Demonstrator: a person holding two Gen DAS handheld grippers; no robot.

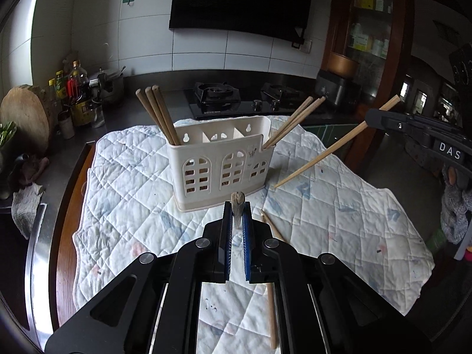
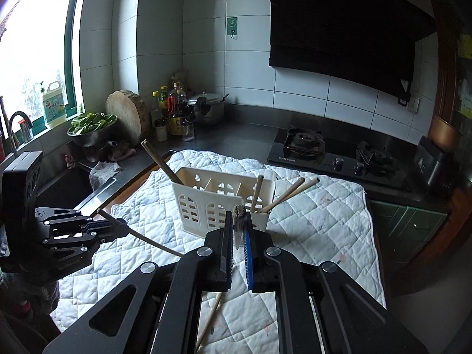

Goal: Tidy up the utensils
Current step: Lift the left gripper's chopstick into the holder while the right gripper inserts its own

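A cream utensil caddy point(image 1: 218, 162) point(image 2: 221, 203) stands on a white quilted cloth point(image 1: 339, 215). Three darker chopsticks point(image 1: 159, 115) lean in its left compartment and lighter ones point(image 1: 295, 122) in its right. My left gripper point(image 1: 237, 206) is shut on a chopstick seen end-on, just in front of the caddy; its shaft shows below the fingers point(image 1: 271, 301). My right gripper point(image 2: 239, 215) is likewise shut on a chopstick, near the caddy's right compartment. In the left wrist view the right gripper point(image 1: 371, 118) holds its light chopstick point(image 1: 330, 150) slanting down to the cloth.
A gas stove point(image 1: 236, 100) sits behind the cloth. Oil bottles point(image 1: 73, 88), a pot and a round chopping block point(image 1: 26, 115) stand at the back left. A bowl of greens point(image 2: 91, 126) and a sink tap point(image 2: 17, 124) are by the window.
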